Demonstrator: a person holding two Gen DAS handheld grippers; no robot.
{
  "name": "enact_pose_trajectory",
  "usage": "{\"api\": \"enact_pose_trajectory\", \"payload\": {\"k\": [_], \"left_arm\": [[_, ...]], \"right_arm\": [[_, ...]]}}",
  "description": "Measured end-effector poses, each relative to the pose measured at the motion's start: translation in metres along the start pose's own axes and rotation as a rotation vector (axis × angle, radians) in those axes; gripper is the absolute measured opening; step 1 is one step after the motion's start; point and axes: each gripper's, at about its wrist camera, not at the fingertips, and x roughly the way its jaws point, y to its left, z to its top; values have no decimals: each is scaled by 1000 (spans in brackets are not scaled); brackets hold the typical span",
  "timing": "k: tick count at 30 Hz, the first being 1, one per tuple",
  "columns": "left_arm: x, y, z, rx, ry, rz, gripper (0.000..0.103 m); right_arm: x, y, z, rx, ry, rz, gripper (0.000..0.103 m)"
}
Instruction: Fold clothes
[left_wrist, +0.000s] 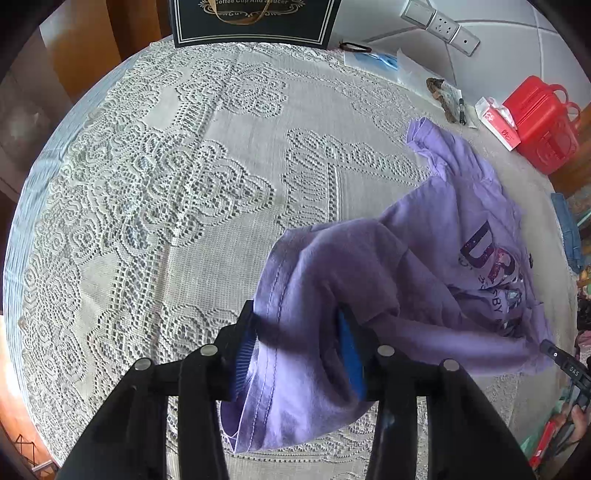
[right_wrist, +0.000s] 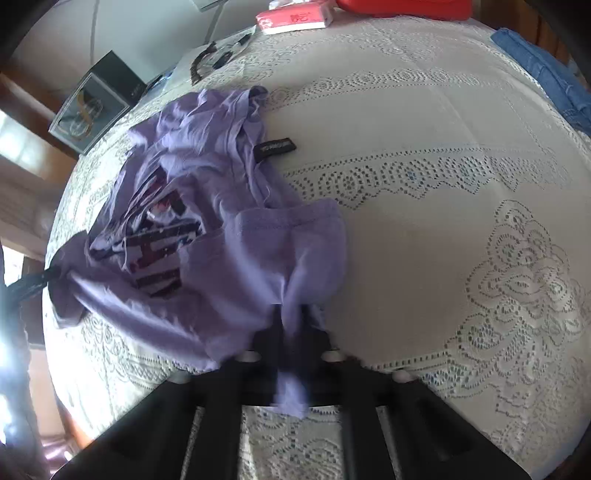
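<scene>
A purple T-shirt (left_wrist: 461, 206) with a dark glittery print lies crumpled on the lace tablecloth (left_wrist: 184, 184). In the left wrist view, my left gripper (left_wrist: 295, 314) has its blue pads (left_wrist: 242, 360) apart. A loose fold of the shirt's hem lies between them and drapes over the right finger. In the right wrist view, my right gripper (right_wrist: 291, 314) is shut on a bunched edge of the T-shirt (right_wrist: 207, 155), and a tuft of cloth hangs below the fingers. The left gripper (right_wrist: 37, 282) shows at the far left, wrapped in the shirt's other corner.
A black gift box (left_wrist: 255, 22) stands at the table's far edge. A red container (left_wrist: 539, 122), a tissue pack (left_wrist: 496, 123), papers and a pen lie at the back right. Blue denim (right_wrist: 546, 74) rests on the right edge. Lace cloth (right_wrist: 443, 240) stretches bare to the right.
</scene>
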Motion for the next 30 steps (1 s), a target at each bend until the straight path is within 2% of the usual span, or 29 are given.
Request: {"api": "enact_pose_trajectory", "payload": {"k": [2,5,9,11,13,14,16,20,23,26,27,29,30], "left_arm": [[-6,0,-7,3,3,-14,42],[-19,-4,-23,25,10,-95,42],[-30,-12,-36,58,30,-142,42],[-36,-13,-33,50,19,-144,49],[-41,-13,-27,34,1,-134,67],[-43,-12,-23,25,-11,-128,69],[-48,-11,-17,10,-35,-119,71],[-33,-1,-12,-1,-11,-17,71],[-14,9,-24,-16,52,22,71],[2,11,-40,-26,107,4,71],[6,8,-44,-23,123,-11,71],[14,2,-52,-13,152,-42,71],[15,-5,-54,5,153,-57,71]], "right_arm": [[-17,-15,-14,26,-8,-32,5],[-40,-48,-39,101,-12,-91,5],[-47,-87,-66,203,26,-186,5],[-48,-103,-77,240,46,-251,5],[-51,-115,-84,278,47,-287,7],[-56,-115,-82,286,19,-258,9],[-66,-104,-75,270,-38,-189,22],[-72,-67,-47,191,-114,-93,38],[-62,-46,-25,162,-139,-32,39],[-39,-34,-4,138,-114,-26,40],[-31,-28,0,128,-93,-38,44],[-15,-19,6,106,-48,-75,80],[-9,-17,4,97,-31,-88,85]]}}
